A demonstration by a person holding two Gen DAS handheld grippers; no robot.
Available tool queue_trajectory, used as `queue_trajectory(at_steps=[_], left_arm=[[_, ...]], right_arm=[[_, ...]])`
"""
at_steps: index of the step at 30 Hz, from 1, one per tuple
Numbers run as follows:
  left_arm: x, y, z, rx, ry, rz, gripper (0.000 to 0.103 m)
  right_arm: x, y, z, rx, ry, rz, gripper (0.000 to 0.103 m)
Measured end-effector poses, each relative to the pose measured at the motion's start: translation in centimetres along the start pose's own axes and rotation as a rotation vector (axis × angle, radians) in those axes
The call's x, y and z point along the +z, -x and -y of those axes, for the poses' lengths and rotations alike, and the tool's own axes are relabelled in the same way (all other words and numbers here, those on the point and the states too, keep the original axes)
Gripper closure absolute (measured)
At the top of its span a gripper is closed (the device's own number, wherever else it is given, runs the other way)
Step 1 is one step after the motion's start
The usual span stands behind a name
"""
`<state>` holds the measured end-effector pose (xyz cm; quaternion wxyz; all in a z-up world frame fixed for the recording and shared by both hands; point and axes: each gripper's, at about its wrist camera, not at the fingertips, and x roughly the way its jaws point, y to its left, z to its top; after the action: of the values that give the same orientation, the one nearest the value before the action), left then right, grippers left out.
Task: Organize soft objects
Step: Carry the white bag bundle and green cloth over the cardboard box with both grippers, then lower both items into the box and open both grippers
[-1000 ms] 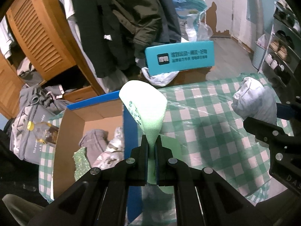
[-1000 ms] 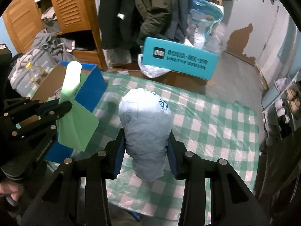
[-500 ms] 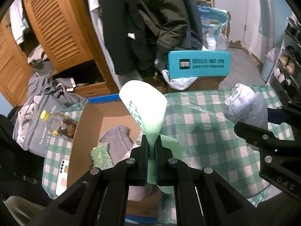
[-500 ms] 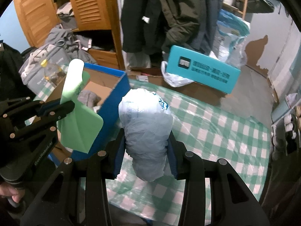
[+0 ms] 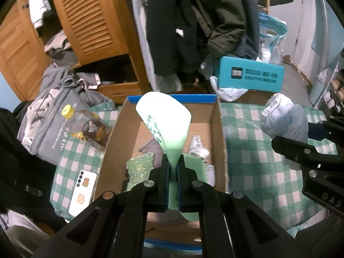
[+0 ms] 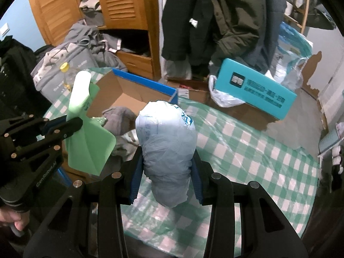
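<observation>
Pale green foam sheet, grey-white plastic bundle, green-and-white checked cloth, brown box with blue rim, teal carton

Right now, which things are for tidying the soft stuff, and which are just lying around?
For the job: green foam sheet, grey bag bundle, cardboard box, grey cloth.
Just lying about: bottle, phone, teal box, hanging coats.

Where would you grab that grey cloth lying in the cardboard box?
Pinch the raised fold at the top of the grey cloth, coming straight down from above: the cardboard box walls block the sides, and the limp heap offers only bunched folds.
</observation>
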<state>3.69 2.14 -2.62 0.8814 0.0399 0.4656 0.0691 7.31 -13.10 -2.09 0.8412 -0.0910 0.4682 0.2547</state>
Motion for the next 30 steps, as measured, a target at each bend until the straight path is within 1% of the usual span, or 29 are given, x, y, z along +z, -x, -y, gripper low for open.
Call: queue_trajectory(at_steps=[7,17,25,30], left_arm=[[-0.3,-1.0,-2.2,0.05,0.019,-0.011,0.097],[-1.0,-3.4,-4.6,0.068,0.051,-0.063,0.097],[-1.8,-5.0,-5.5,0.073,0.064,-0.104,0.097],[-1.9,-5.4,-5.7,0.088,0.064,-0.115,0.096]], right_arm=[[1.1,-1.6,-2.2,0.022,0.027,-0.018,0.064],[2.4,-4.0,-4.9,0.042,0.061,-0.048,0.063],[3.2,-6.0,-6.2,0.073,0.06,-0.074,0.063],[3.3,-7.2,-6.4,0.088,0.058,-0.095,0.063]])
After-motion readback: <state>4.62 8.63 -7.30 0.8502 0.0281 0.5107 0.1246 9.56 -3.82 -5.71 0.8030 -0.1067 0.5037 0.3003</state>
